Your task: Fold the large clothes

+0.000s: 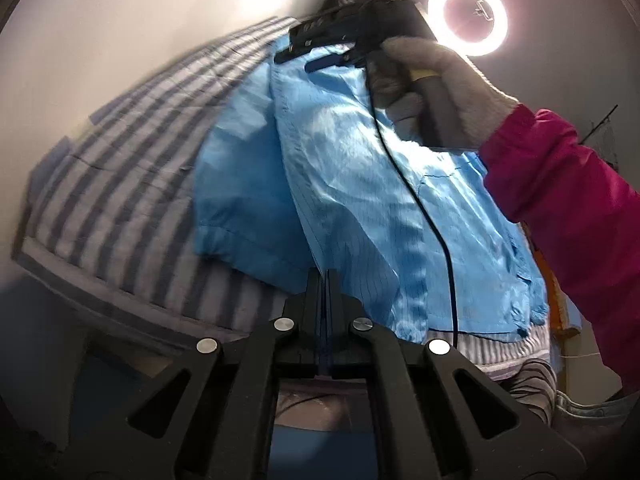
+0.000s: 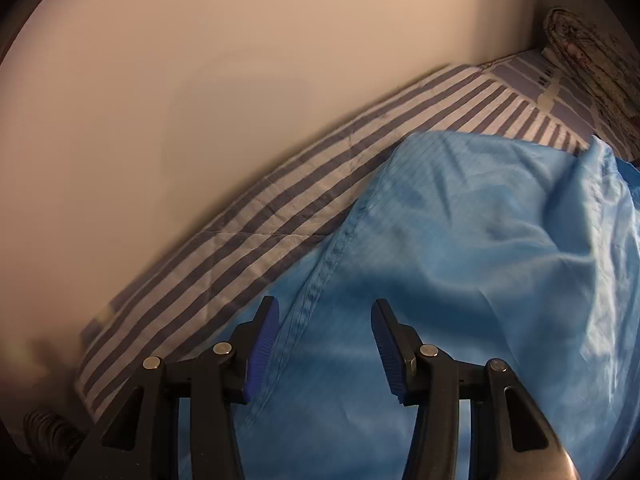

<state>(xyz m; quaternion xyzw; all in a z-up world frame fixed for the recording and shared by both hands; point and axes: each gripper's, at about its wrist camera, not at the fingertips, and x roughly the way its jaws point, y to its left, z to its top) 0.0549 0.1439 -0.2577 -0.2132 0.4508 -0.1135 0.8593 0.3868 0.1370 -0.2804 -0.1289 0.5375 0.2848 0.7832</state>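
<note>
A large light-blue garment [image 1: 352, 184] lies spread on a striped bed sheet [image 1: 132, 184]. My left gripper [image 1: 326, 276] is shut on the garment's near edge, with cloth pinched between the jaws. My right gripper [image 1: 316, 60] shows at the garment's far end in the left wrist view, held by a gloved hand. In the right wrist view the right gripper [image 2: 324, 320] is open, its blue pads [image 2: 264, 340] apart just above the garment [image 2: 460, 260], with a stitched seam running between the jaws.
A plain wall [image 2: 200, 80] runs along the far side of the bed. A patterned pillow [image 2: 580, 48] lies at the far right corner. A ring light [image 1: 468, 16] glows above. A cable [image 1: 436, 236] hangs from the right gripper across the garment.
</note>
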